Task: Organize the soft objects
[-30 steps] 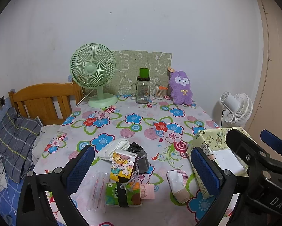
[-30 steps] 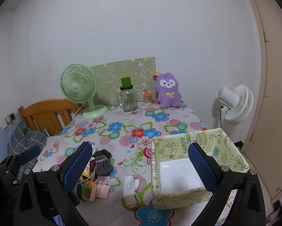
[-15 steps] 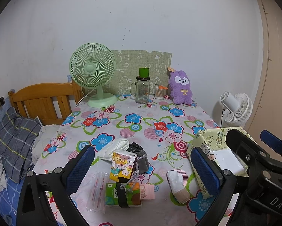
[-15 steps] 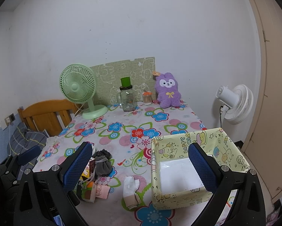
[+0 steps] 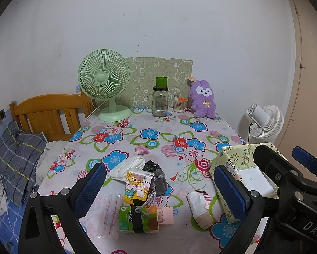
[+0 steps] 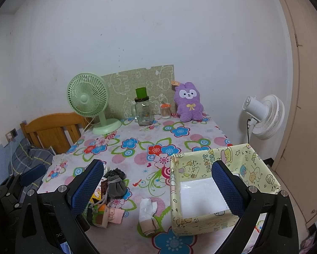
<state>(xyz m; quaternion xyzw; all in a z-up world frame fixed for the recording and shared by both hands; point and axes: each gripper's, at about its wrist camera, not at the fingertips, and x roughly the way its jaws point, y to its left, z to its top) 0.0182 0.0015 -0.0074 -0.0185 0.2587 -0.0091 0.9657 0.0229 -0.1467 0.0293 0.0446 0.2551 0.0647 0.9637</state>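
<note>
On the floral tablecloth (image 5: 158,139) near the front lies a pile: a white cloth (image 5: 128,167), a grey drawstring pouch (image 5: 158,180), a cartoon tissue pack (image 5: 138,187), a green tissue pack (image 5: 137,220) and a pink item (image 5: 165,216). A white-and-beige tissue pack (image 5: 198,206) lies to its right. A yellow cartoon box (image 6: 202,186) stands open and empty at the front right. My left gripper (image 5: 160,192) is open above the pile. My right gripper (image 6: 158,188) is open between pile and box.
A green desk fan (image 5: 104,89), a glass jar with green lid (image 5: 160,101), a small cotton-swab jar (image 5: 178,103) and a purple plush rabbit (image 5: 202,99) stand along the back wall. A wooden bed headboard (image 5: 48,112) is left; a white floor fan (image 5: 266,122) right.
</note>
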